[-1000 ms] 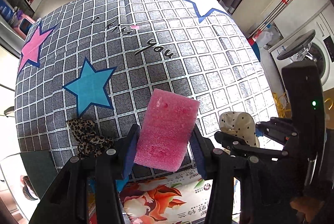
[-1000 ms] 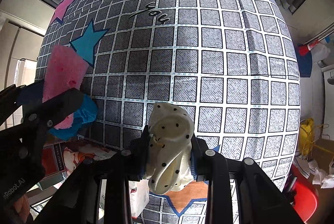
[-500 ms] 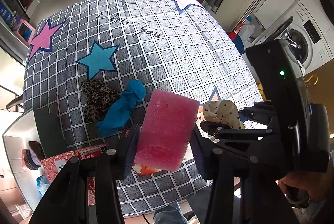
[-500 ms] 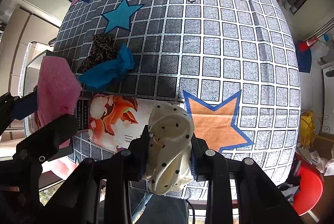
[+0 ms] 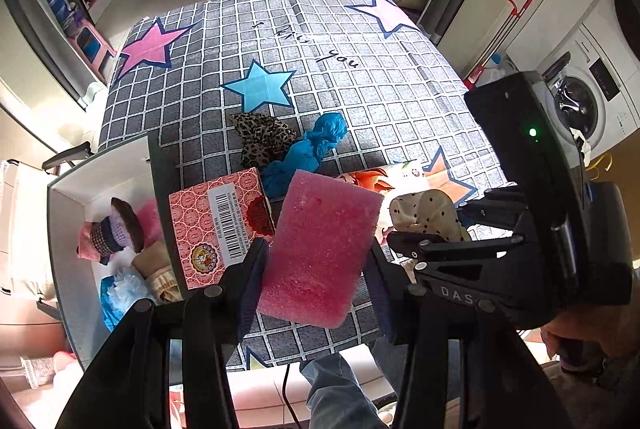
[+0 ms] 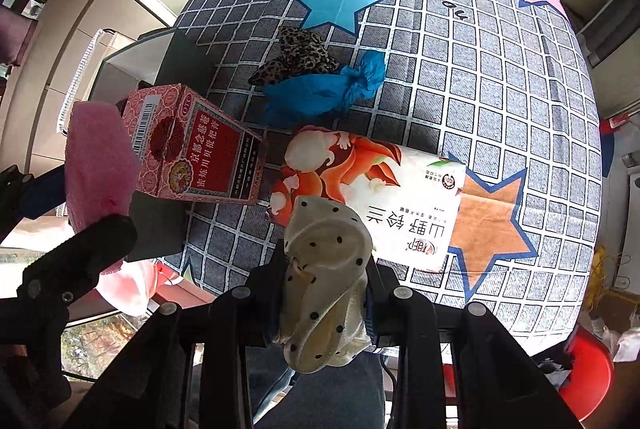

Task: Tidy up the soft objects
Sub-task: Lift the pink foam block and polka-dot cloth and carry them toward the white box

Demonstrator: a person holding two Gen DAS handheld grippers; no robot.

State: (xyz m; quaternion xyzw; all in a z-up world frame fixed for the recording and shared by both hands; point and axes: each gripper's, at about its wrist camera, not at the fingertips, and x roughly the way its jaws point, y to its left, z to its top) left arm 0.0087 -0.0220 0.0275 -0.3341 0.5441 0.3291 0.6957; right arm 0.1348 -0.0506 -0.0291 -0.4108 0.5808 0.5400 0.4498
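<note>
My left gripper is shut on a pink sponge block, held high above the table's near edge. My right gripper is shut on a cream sock with black dots; the same sock shows to the right in the left wrist view. The pink sponge appears at the left of the right wrist view. A leopard-print cloth and a blue cloth lie together on the checked tablecloth. A white bin at the table's left holds several soft items.
A red patterned box stands at the table's near left edge beside the bin. A flat tissue pack with an orange flower print lies beside it. A person's jeans show below the table edge. A washing machine stands at the right.
Both grippers have risen and drawn back from the table with their loads. The bin, the red box, the tissue pack and the two cloths have come into view.
</note>
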